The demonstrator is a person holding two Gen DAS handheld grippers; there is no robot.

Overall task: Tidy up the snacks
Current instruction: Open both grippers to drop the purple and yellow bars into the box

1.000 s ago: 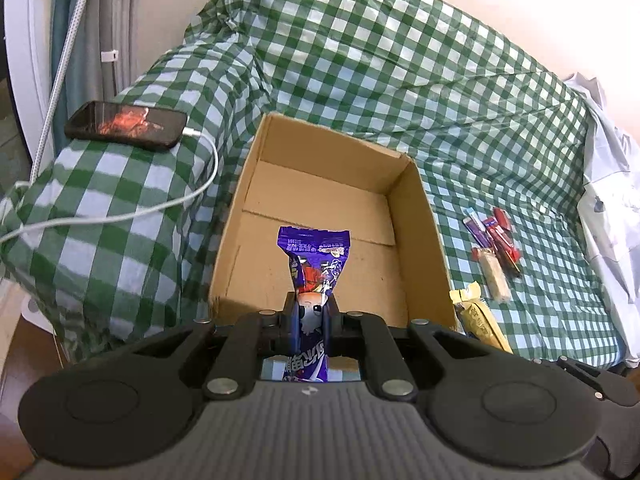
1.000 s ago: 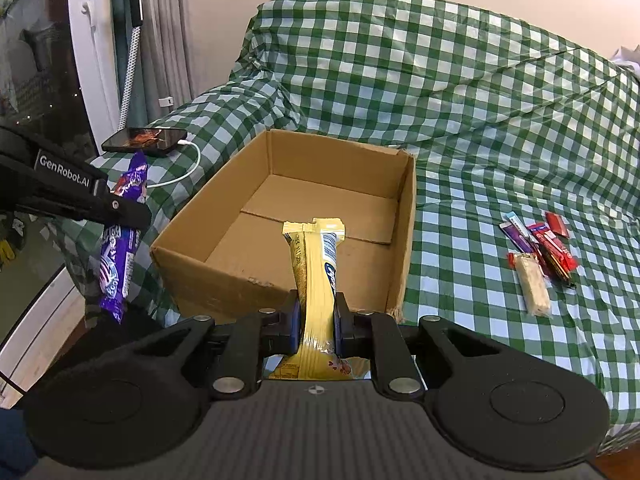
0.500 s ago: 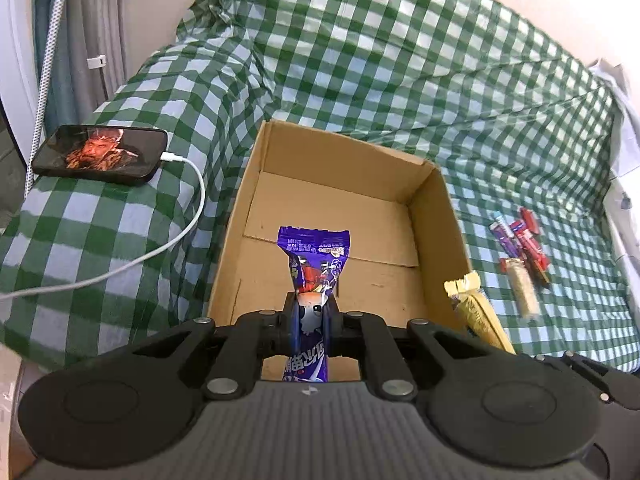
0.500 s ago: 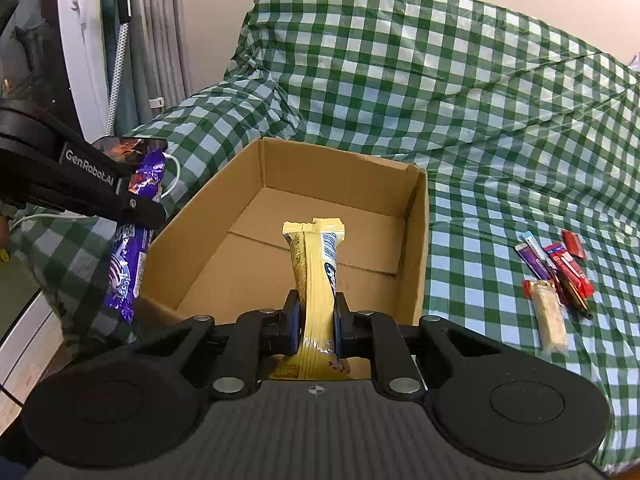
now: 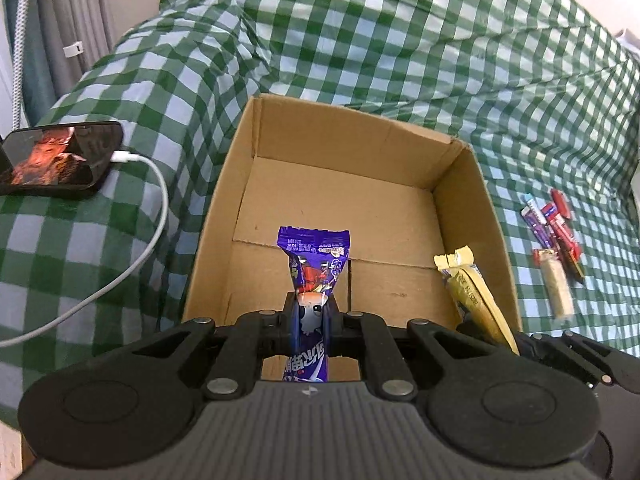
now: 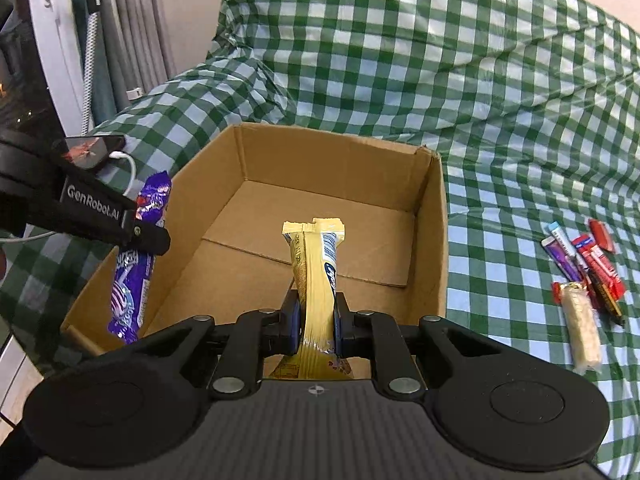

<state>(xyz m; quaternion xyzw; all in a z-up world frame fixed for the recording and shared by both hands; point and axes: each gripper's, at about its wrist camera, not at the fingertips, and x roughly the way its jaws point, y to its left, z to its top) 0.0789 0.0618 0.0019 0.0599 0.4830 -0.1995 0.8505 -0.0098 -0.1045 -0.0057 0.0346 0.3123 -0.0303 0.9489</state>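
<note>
1. Purple wrapper [image 5: 313, 276] is being pinched upright by the left gripper [image 5: 310, 312], over the near left part of the cardboard box [image 5: 352, 148].
2. Yellow bar [image 6: 316, 276] is being clamped by the right gripper [image 6: 316, 320] — over the box's near edge.
3. Loose snacks [image 6: 580, 276] are lying on the checked cloth [image 6: 440, 60], right of the box.

A purple wrapper [image 5: 316, 268] and a yellow wrapper [image 6: 316, 280] above a brown box [image 5: 496, 240], on green-and-white checked cloth [image 5: 400, 40]; red and purple snacks [image 6: 584, 268] lie beside the box.
</note>
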